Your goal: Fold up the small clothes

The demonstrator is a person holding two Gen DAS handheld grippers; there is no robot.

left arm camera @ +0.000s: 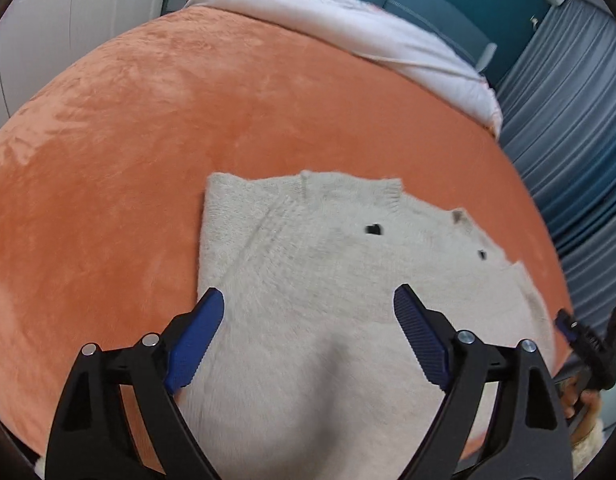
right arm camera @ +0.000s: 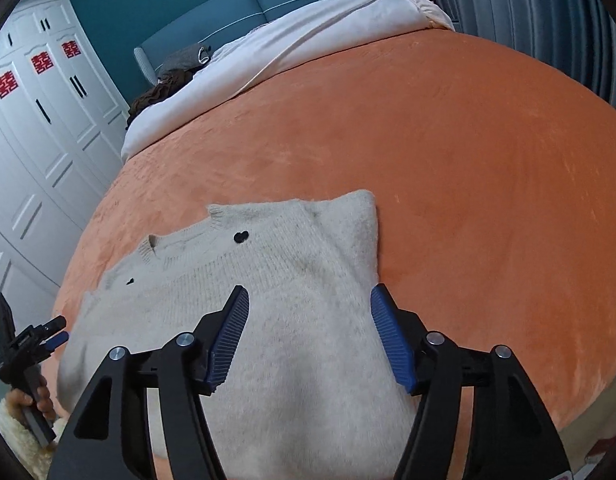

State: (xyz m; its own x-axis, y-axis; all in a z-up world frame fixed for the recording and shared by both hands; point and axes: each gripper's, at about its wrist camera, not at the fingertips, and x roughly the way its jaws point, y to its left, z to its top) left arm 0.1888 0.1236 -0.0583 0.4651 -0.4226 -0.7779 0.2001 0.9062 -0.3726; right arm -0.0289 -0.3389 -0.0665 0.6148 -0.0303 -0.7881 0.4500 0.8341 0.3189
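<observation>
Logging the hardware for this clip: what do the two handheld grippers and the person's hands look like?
Both the left gripper and right gripper have matte black angular frames with triangular cut-outs, round silver pivot bolts, and blue ribbed pads inside each finger. No cables or markings show. A bare hand grips a dark handle, with a fluffy cream cuff at the wrist.

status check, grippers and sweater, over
Left gripper open, right gripper open, both empty above sweater. Sweater partly folded on orange blanket. Nothing in the way.
</observation>
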